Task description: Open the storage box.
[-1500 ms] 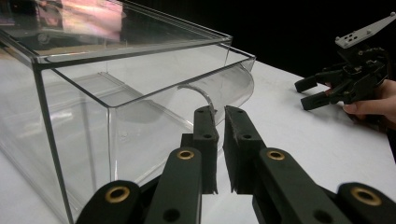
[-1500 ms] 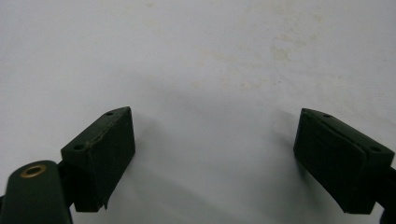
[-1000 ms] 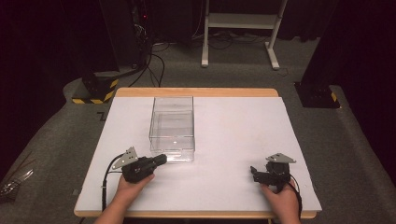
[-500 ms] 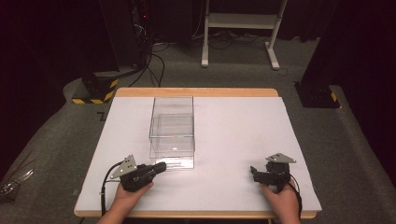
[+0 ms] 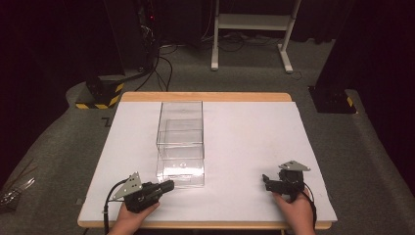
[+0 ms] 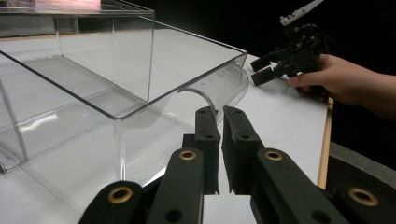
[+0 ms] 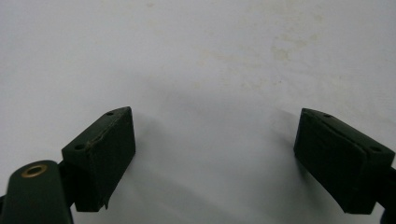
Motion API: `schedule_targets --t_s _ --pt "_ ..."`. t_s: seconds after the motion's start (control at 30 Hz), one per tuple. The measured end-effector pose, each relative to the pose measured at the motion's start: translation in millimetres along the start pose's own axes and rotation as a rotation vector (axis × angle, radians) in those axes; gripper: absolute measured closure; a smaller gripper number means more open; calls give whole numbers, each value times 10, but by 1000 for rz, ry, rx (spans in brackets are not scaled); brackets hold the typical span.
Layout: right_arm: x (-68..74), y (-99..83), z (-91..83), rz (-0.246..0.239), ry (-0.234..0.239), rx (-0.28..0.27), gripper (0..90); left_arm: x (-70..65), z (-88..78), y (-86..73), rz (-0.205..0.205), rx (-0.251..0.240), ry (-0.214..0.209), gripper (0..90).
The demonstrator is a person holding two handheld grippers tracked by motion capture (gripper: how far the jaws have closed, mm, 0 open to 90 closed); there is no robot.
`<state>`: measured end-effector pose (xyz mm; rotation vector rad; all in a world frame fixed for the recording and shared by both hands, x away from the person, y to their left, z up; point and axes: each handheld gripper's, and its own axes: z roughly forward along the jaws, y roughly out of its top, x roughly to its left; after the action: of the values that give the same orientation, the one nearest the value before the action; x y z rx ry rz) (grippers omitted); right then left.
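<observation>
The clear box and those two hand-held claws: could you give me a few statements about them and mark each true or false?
1. The clear plastic box stands on the white table top. True.
2. The left gripper has its jaws spread wide. False: they are nearly together, with a thin gap between them.
3. The right gripper is open over bare table. True.
4. The right gripper grips the box. False: it sits well apart from the box, toward the table's right side.
5. The left gripper points toward the box's near end. True.
</observation>
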<state>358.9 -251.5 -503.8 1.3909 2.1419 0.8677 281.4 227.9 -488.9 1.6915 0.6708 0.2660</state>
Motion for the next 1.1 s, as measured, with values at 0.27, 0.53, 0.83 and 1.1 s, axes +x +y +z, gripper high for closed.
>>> schedule_targets --t_s 0.27,0.53,0.83,1.1 --pt "0 0 0 0 0 0 128 -78 -66 -57 0 14 -18 849" --pt "-1 0 0 -2 0 -1 128 -153 -97 -84 15 29 -32 851" --pt "-1 0 0 0 1 -1 128 -141 -181 -74 -5 26 -22 746" --pt "-1 0 0 -2 0 -1 129 -147 -317 17 -3 -30 -6 698"
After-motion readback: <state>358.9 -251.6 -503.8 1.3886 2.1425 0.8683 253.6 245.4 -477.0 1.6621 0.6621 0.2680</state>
